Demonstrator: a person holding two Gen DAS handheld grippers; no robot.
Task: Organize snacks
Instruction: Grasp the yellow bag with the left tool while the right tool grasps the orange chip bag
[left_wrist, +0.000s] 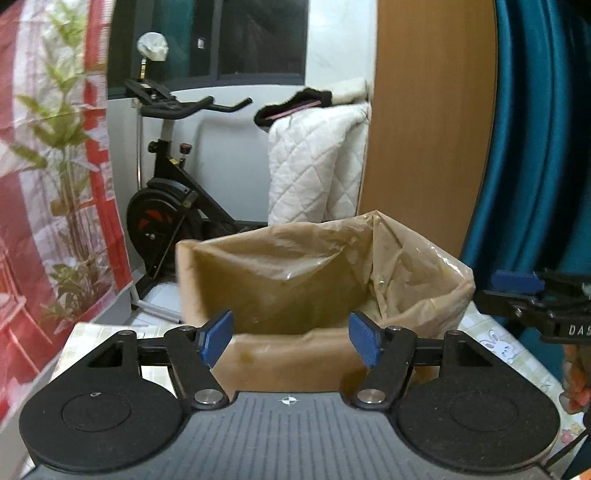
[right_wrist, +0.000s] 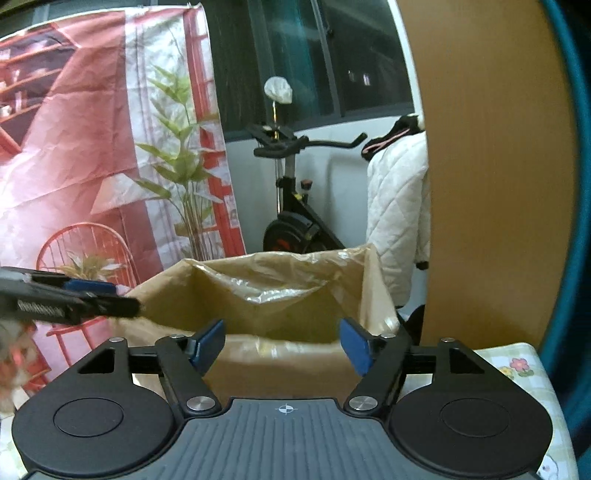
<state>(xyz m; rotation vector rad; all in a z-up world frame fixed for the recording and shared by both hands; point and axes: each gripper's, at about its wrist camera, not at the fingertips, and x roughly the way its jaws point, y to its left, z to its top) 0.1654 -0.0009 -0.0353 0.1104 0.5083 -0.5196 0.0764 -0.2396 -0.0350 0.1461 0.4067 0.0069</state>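
A cardboard box (left_wrist: 295, 365) lined with a crinkled tan plastic bag (left_wrist: 317, 266) stands straight ahead in both wrist views, its mouth open. My left gripper (left_wrist: 291, 339) hovers at the box's near rim, blue pads apart with nothing between them. My right gripper (right_wrist: 282, 345) faces the same box (right_wrist: 284, 369) from a spot further right, its pads also apart and empty. Each gripper shows in the other's view: the right one (left_wrist: 524, 284) at the far right edge, the left one (right_wrist: 85, 291) at the left edge. No snack is visible.
The box rests on a table with a floral patterned cloth (right_wrist: 517, 365). Behind it stand an exercise bike (left_wrist: 173, 206), a white quilted cover (left_wrist: 314, 166), a wooden panel (left_wrist: 428, 122) and a teal curtain (left_wrist: 535, 129). A red-and-white printed backdrop (right_wrist: 92, 147) hangs at left.
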